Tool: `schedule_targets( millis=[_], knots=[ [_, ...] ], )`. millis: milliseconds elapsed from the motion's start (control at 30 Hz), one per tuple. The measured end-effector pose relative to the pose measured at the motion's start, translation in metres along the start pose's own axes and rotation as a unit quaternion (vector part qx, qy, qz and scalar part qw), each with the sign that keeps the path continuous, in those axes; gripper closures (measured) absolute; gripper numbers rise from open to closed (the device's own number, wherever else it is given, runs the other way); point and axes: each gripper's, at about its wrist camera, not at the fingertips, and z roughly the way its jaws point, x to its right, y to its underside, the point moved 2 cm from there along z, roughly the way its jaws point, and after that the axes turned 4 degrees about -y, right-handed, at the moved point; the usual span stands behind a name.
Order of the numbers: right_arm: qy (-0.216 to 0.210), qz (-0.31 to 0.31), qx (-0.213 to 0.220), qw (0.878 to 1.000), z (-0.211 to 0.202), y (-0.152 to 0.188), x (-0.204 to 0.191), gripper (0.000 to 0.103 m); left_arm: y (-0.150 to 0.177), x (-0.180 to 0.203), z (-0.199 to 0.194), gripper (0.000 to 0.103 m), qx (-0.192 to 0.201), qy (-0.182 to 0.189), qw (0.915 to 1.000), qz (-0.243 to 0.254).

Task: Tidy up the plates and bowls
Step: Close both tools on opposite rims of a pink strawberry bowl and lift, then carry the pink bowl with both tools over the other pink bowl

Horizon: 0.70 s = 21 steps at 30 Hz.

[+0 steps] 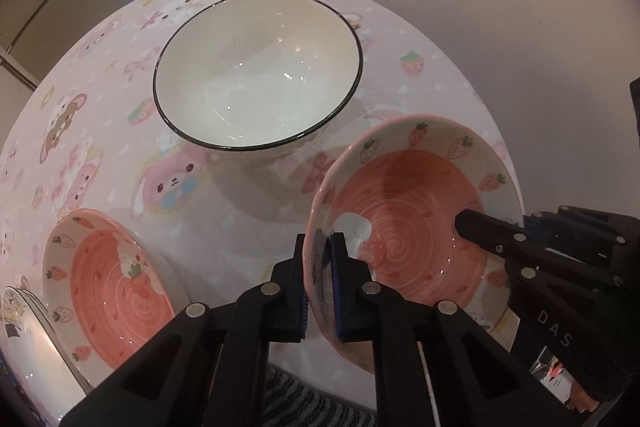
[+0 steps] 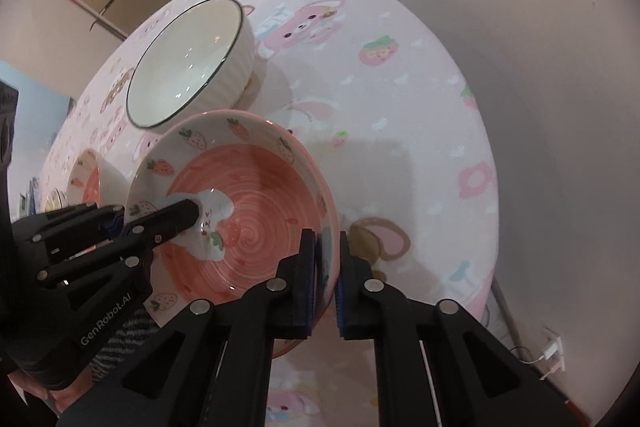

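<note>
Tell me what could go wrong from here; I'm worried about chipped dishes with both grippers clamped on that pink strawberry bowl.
1. The left gripper and right gripper each pinch only the thin rim of the pink strawberry bowl, on opposite sides. If the hands drift apart or twist, a grip could slip.
2. The white bowl sits close behind; swinging forward could knock the rims together.
3. A second pink bowl lies close to the left.
</note>
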Motion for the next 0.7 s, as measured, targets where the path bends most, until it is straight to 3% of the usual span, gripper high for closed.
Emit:
schedule_targets(
  millis=[367, 700],
  knots=[
    [0.005, -0.025, 0.026, 0.999, -0.039, 0.003, -0.021, 0.095, 0.011, -0.009, -0.057, 0.093, 0.039, -0.004, 0.9992, -0.002],
    [-0.019, -0.079, 0.062, 0.995, -0.075, -0.003, -0.096, 0.095, 0.038, -0.057, -0.124, 0.093, 0.096, -0.032, 0.9939, -0.044]
  ],
)
